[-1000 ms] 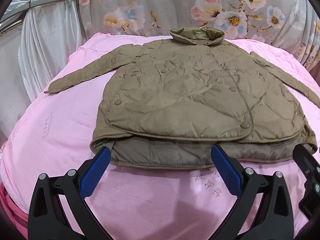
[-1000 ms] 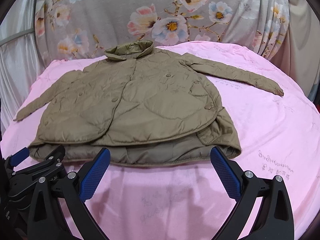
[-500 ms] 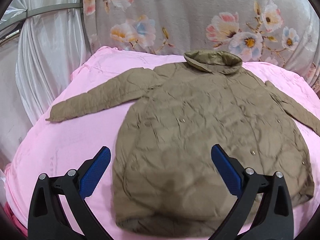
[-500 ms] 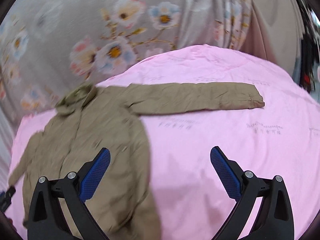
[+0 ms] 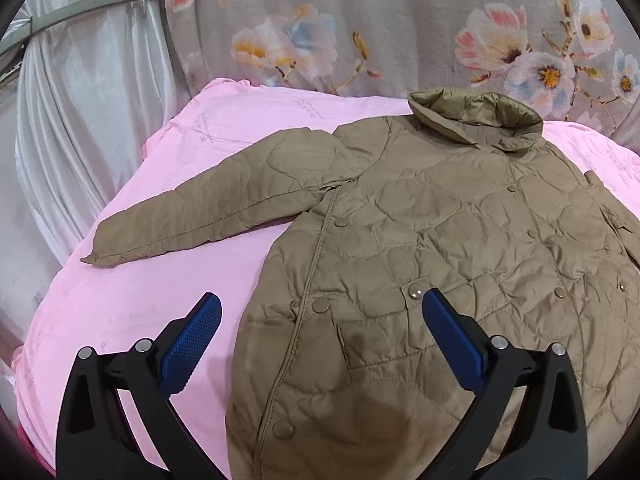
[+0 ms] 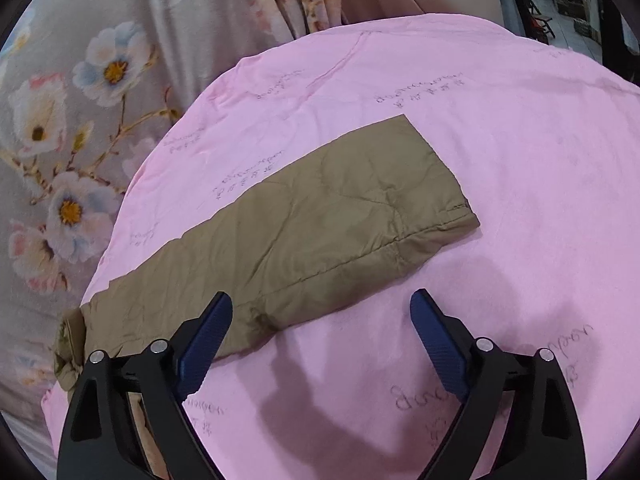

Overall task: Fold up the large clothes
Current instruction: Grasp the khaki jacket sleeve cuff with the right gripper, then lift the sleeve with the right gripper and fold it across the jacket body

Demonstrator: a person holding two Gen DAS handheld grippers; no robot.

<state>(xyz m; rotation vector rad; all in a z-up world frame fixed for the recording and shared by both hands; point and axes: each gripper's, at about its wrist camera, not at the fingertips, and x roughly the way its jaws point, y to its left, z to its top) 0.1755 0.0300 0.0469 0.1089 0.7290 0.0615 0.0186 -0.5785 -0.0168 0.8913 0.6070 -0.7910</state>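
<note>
An olive quilted jacket (image 5: 420, 240) lies front up on a pink sheet (image 5: 132, 300), collar at the far side. Its left sleeve (image 5: 224, 200) stretches out to the left. My left gripper (image 5: 320, 316) hovers open over the jacket's lower left front, nothing between its blue pads. In the right wrist view the other sleeve (image 6: 312, 220) lies flat across the pink sheet (image 6: 520, 160), cuff to the right. My right gripper (image 6: 320, 320) hangs above that sleeve's lower edge; its jaws are closing, still wide apart and not touching the fabric.
A grey floral curtain (image 5: 400, 20) hangs behind the bed, with shiny white fabric (image 5: 80, 120) and a metal rail at the left. The sheet's edge drops off at the far right (image 6: 600, 72), where a dark room shows beyond.
Both grippers have travelled forward from the hem. The left now sits over the jacket's lower front. The right swung right and rolled, now facing the right sleeve, jaws slightly narrower.
</note>
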